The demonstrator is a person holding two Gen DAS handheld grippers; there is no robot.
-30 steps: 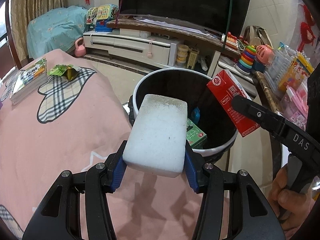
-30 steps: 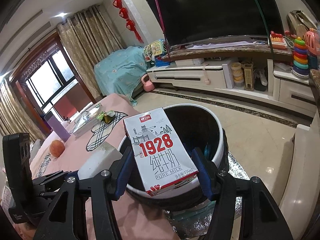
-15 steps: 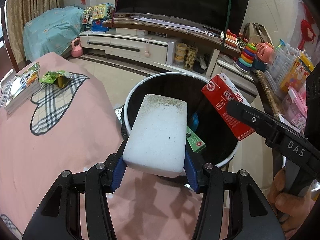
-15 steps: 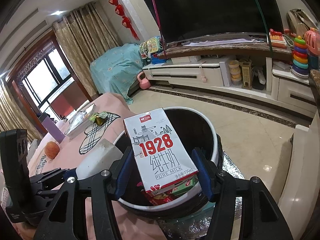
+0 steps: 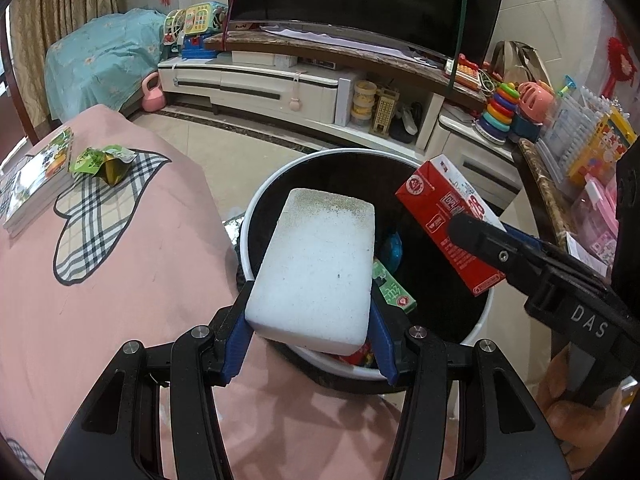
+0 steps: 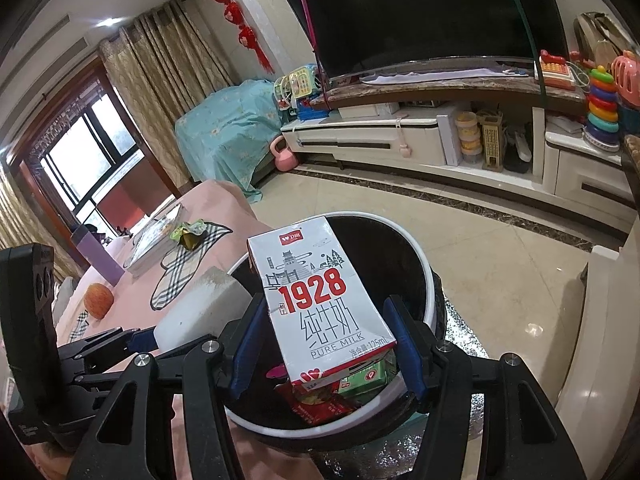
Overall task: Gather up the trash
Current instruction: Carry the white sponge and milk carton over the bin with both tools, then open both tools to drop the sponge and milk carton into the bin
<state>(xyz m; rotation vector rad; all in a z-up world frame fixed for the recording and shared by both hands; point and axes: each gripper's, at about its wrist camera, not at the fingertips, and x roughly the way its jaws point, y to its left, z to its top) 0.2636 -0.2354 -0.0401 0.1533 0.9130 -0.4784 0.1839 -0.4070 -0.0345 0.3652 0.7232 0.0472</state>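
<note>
My left gripper (image 5: 310, 332) is shut on a white foam block (image 5: 316, 264) and holds it over the near rim of a black trash bin with a white rim (image 5: 256, 208). My right gripper (image 6: 326, 350) is shut on a "1928" milk carton (image 6: 320, 300), held over the bin (image 6: 424, 264); the carton also shows red in the left wrist view (image 5: 448, 224). Inside the bin lie a green carton (image 5: 394, 296) and red wrappers (image 6: 320, 400). A green snack wrapper (image 5: 104, 160) lies on the pink tablecloth.
The pink-clothed table (image 5: 120, 260) stands left of the bin, with a stack of books (image 5: 36, 176), an apple (image 6: 98, 300) and a purple bottle (image 6: 96, 256). A TV cabinet (image 5: 280, 84) with toys stands beyond the bin, and a shelf (image 5: 540, 184) to the right.
Both grippers have moved forward over the bin with their loads. The bin's inside and the trash in it now show more.
</note>
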